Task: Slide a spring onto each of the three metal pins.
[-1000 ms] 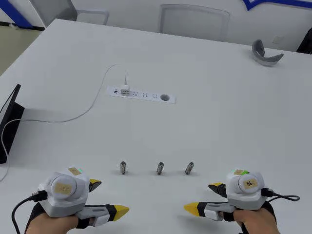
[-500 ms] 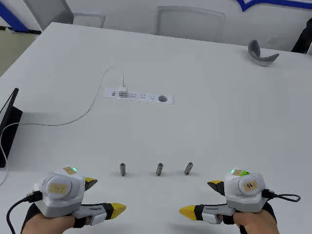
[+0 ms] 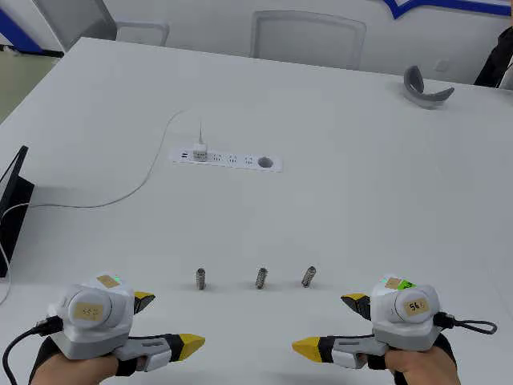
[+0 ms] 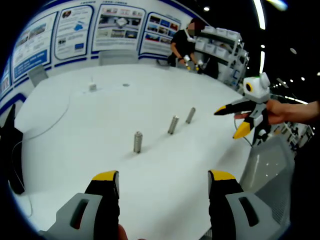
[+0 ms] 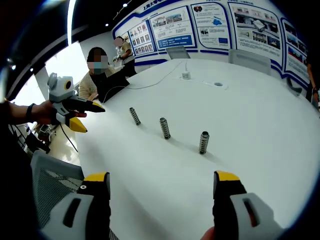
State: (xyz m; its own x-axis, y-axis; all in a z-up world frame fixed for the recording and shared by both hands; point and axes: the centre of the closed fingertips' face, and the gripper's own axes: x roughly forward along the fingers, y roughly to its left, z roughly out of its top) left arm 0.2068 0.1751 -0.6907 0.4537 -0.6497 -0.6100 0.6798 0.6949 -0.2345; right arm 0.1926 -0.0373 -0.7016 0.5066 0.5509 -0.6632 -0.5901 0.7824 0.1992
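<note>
Springs (image 3: 260, 277), three, grey, coiled, upright, in a row

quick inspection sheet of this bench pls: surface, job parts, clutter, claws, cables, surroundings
surface: white table, flat and matte
job's things: three springs stand in a row ahead of the claws, the right one tilted; pins too small to tell
clutter: power strip with a white plug; grey curved piece at the far edge; dark screen at the left edge
grippers: left claw and right claw open, holding nothing
cables: white cable runs from the plug off to the left
surroundings: chairs behind the table; wall posters; people nearby
</note>
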